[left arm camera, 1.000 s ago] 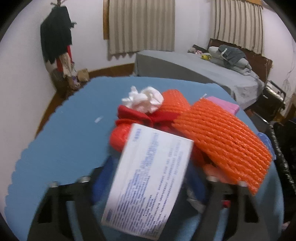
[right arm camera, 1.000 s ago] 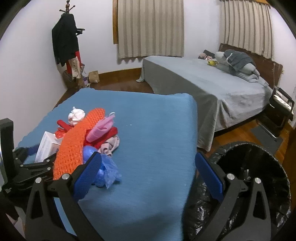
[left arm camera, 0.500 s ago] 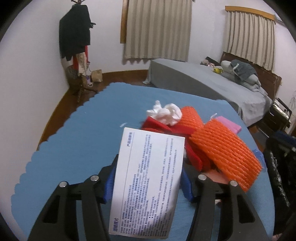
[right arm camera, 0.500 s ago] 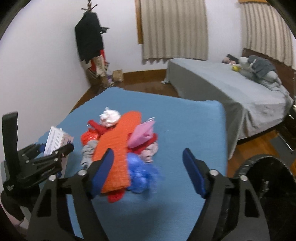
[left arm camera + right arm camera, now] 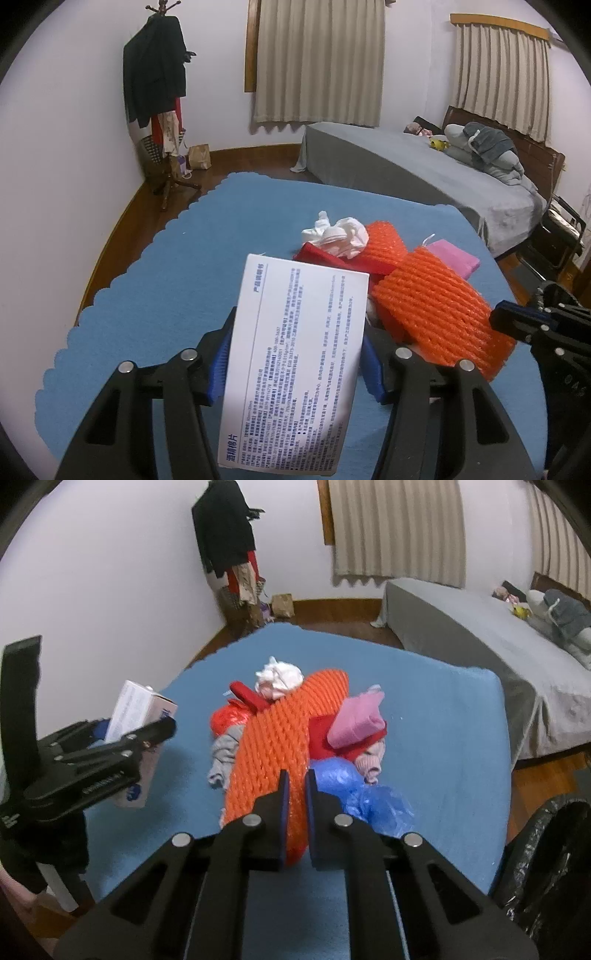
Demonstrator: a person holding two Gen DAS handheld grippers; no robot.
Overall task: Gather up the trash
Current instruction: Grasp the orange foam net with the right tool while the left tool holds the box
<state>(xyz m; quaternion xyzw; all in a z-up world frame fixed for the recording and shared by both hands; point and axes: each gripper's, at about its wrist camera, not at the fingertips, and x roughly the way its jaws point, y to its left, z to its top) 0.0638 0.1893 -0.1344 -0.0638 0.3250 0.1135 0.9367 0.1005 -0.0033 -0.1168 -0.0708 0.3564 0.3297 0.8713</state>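
My left gripper (image 5: 295, 354) clamps a white printed cardboard box (image 5: 291, 362), centre-bottom of its view. My right gripper (image 5: 294, 805) is pinched narrow on the near end of an orange foam net sleeve (image 5: 280, 738), lower centre, atop the trash pile on the blue cloth-covered table (image 5: 443, 709). A black-lined bin (image 5: 546, 867) sits at lower right.

Both views are lit by soft, even indoor light with only weak shadows, the walls look a little purple, the fisheye lens bends the room strongly toward dark round corners, and the near parts are slightly blurred.
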